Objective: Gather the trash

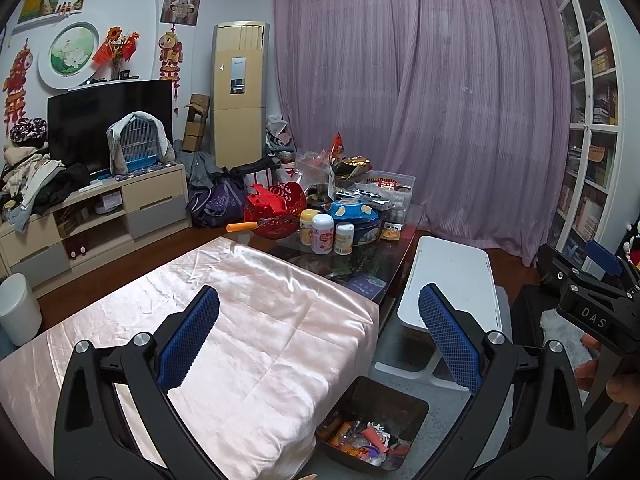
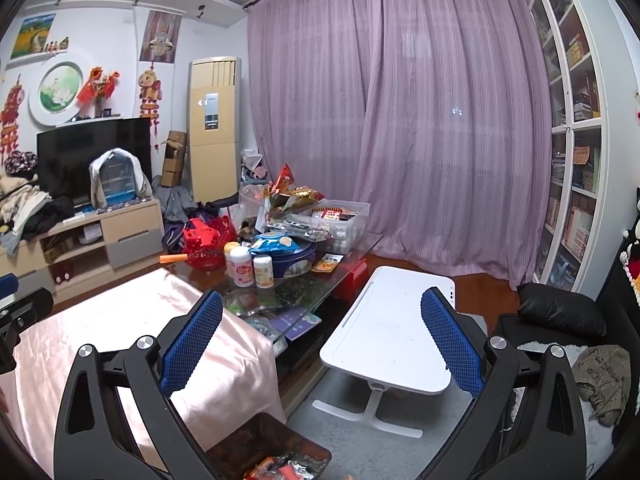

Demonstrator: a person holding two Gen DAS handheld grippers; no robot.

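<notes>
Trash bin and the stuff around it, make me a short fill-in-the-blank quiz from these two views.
1. The trash bin on the floor holds colorful ____.
2. The cloth covering the near table is ____ in color.
3. The left gripper and the right gripper are both ____, holding nothing.
4. The small side table beside the bin is ____ in color.

Missing words: wrappers; pink; open; white

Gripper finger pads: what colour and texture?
Blue with a fine mesh-like grid on the pads, black frames; clearest in the left wrist view.
</notes>
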